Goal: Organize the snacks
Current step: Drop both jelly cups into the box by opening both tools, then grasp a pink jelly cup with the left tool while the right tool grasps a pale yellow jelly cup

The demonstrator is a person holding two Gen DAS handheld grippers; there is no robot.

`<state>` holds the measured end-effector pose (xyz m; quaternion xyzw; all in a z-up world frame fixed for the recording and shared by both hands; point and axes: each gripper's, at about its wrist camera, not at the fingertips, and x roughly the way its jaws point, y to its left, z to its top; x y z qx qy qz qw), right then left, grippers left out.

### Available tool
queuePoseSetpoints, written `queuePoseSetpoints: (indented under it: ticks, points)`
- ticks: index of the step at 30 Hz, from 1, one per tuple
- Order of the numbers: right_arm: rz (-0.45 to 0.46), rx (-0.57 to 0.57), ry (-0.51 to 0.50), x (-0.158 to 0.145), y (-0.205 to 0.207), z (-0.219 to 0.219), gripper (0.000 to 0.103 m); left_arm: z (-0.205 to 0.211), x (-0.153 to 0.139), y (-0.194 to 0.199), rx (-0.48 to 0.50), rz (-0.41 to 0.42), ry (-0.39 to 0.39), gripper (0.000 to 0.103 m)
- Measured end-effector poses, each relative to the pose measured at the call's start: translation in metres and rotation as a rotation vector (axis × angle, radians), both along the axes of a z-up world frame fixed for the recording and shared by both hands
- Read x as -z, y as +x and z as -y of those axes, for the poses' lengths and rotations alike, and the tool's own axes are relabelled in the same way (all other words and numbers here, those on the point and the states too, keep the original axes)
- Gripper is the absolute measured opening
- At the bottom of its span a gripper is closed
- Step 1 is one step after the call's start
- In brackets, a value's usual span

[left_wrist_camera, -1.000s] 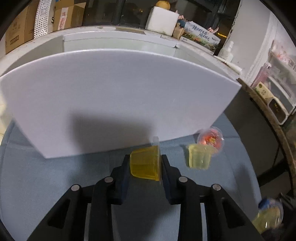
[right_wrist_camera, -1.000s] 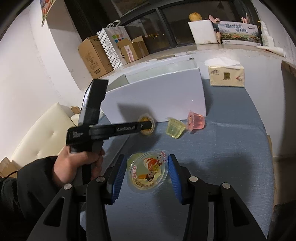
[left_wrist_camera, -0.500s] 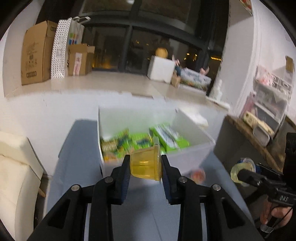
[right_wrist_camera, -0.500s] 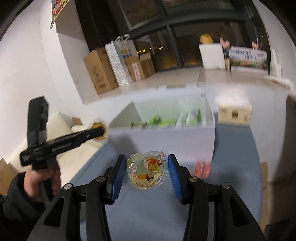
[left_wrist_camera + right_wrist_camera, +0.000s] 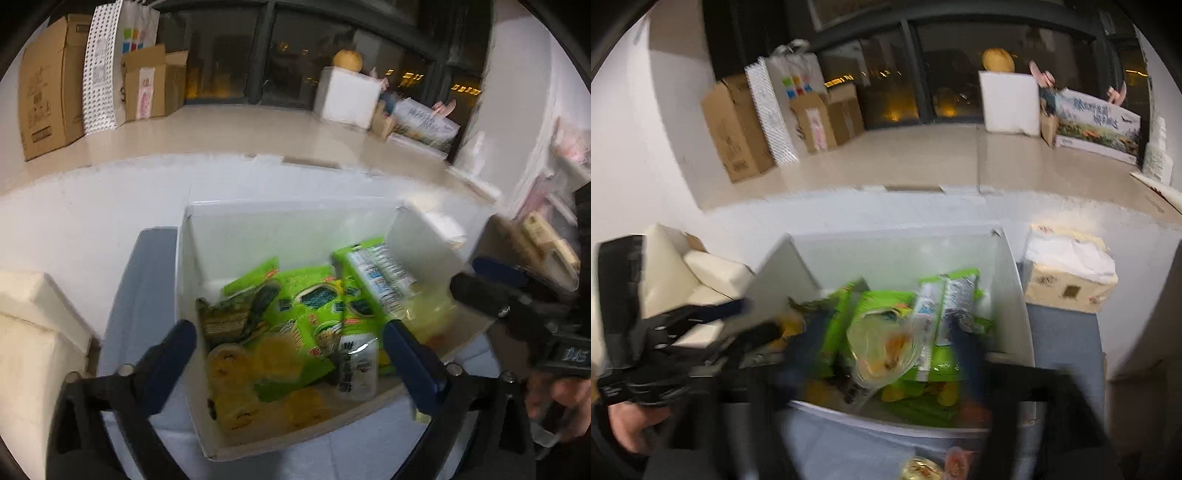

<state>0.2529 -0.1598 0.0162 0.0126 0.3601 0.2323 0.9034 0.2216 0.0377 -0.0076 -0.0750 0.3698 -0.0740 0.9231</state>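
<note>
Now both grippers are hovering over the white box [image 5: 295, 221] with jaws just sprung wide — the left gripper [image 5: 284, 343] empty, the right gripper [image 5: 882, 350] releasing its jelly cup [image 5: 882, 347], dropping toward the green snack packets [image 5: 310, 306] inside.

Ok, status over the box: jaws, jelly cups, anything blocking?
Left gripper and right gripper jaws just opened wide. Clear jelly cup dropping from right into white cardboard box of green snack packets. Nothing blocking.
</note>
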Motion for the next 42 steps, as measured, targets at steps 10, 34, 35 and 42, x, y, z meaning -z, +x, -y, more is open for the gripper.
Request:
queuePoseSetpoints:
  ticks: [10,34,35,42]
  points:
    - [0.055,0.043,0.111,-0.028,-0.032,0.043,0.103,0.005,-0.032,-0.031,0.004,0.072,0.039,0.103]
    - [-0.213,0.172,0.105,0.11,-0.092,0.048,0.103,0.014,0.02,-0.192,0.013,0.097,-0.06,0.103]
    - [-0.224,0.179,0.108,0.113,-0.084,0.047,0.102,0.015,0.02,-0.191,0.014,0.095,-0.057,0.103]
    - [-0.235,0.207,0.059,0.123,-0.058,0.042,0.056,0.015,0.027,-0.184,0.004,0.075,-0.06,0.103]
